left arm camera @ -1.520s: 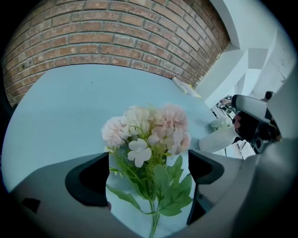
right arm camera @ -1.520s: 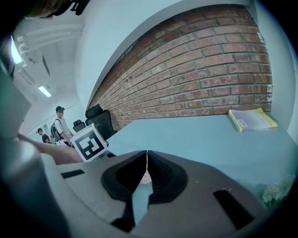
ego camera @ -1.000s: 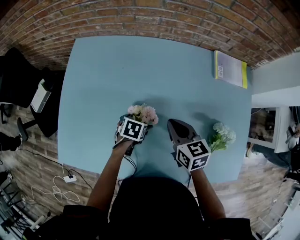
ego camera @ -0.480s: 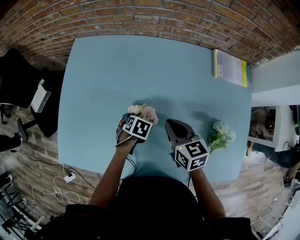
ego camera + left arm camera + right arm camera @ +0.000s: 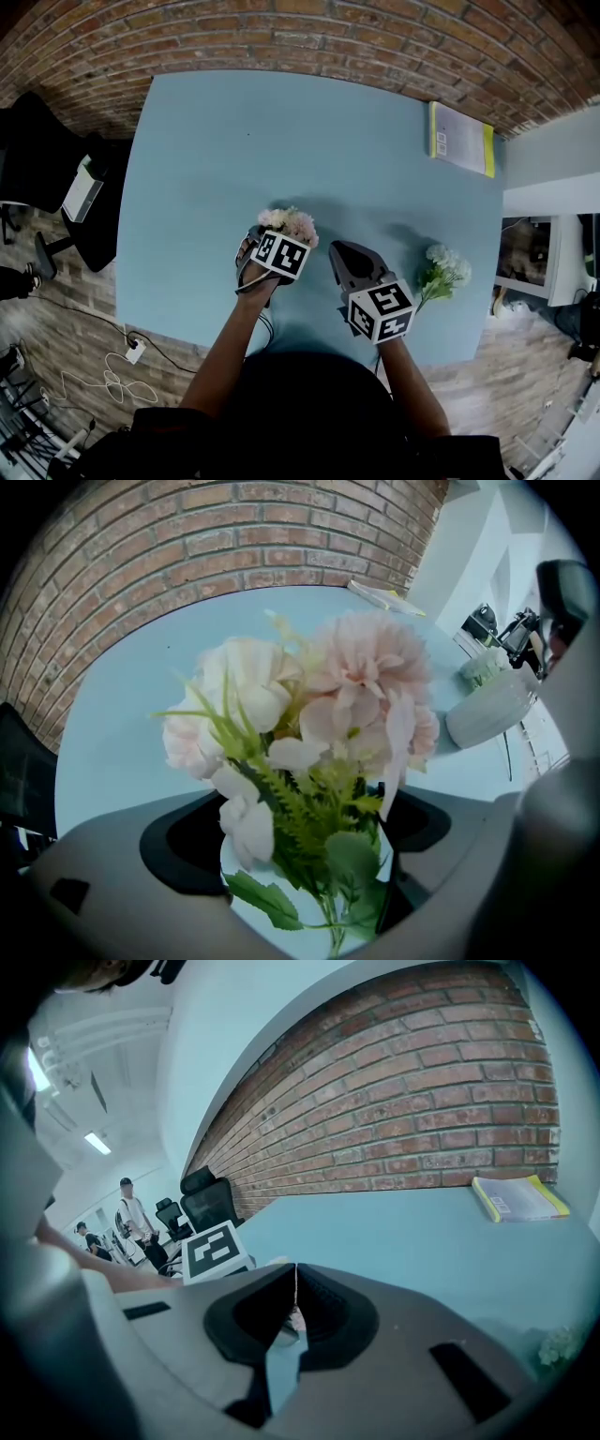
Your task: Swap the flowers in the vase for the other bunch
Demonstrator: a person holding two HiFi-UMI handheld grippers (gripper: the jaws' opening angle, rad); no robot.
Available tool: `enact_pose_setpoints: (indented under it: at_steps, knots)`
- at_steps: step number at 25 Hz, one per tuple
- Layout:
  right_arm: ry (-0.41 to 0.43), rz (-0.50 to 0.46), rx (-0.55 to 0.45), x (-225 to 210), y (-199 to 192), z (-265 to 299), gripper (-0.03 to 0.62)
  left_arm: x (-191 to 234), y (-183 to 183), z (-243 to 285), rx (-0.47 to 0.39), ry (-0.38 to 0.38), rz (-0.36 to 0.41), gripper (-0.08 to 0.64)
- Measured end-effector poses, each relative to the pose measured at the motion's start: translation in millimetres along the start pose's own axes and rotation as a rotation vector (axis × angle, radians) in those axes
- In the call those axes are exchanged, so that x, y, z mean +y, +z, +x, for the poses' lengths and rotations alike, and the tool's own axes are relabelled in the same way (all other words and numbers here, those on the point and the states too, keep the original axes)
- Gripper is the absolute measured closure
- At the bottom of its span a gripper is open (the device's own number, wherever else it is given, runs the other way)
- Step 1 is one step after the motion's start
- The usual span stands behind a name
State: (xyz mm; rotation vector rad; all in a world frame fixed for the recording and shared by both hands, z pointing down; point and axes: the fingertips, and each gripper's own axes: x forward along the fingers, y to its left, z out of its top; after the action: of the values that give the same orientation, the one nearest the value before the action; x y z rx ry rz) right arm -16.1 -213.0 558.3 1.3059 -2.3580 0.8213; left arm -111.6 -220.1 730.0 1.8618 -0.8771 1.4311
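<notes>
A bunch of pink and cream flowers (image 5: pixel 289 223) stands near the front of the blue table (image 5: pixel 281 141). My left gripper (image 5: pixel 278 258) comes down on it steeply from the near side. In the left gripper view its jaws close in on the leafy stems (image 5: pixel 319 855) from both sides, with the heads (image 5: pixel 347 686) in front. A pale round shape (image 5: pixel 292 937) under the stems looks like the vase's mouth. My right gripper (image 5: pixel 339 248) hovers just right of the flowers, shut and empty (image 5: pixel 295 1279). A white bunch (image 5: pixel 446 270) lies on the table further right.
A book with a yellow cover (image 5: pixel 459 138) lies at the table's far right corner, by the brick wall (image 5: pixel 309 28). A black office chair (image 5: pixel 37 159) stands left of the table. Cables (image 5: pixel 122 370) trail on the floor at the near left.
The left gripper's marker cube has swung slightly right and turned, while its tips stay at the pink flowers. The flowers, the white bunch and the right gripper have barely moved.
</notes>
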Motion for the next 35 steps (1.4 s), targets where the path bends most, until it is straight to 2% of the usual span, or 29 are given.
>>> enact_pose_setpoints:
  at_steps: [8, 15, 23, 35]
  knots:
    - [0.003, 0.012, 0.005, 2, -3, 0, 0.577, 1, 0, 0, 0.013, 0.005, 0.001, 0.049]
    - [0.004, 0.012, 0.007, 3, -3, 1, 0.577, 6, 1, -3, 0.006, 0.009, 0.003, 0.095]
    - [0.003, 0.008, 0.009, 4, -3, 1, 0.577, 13, 1, -8, -0.02, 0.021, 0.001, 0.219]
    - [0.004, 0.011, 0.009, 1, -2, 1, 0.577, 5, 5, -8, -0.04, 0.028, 0.016, 0.345]
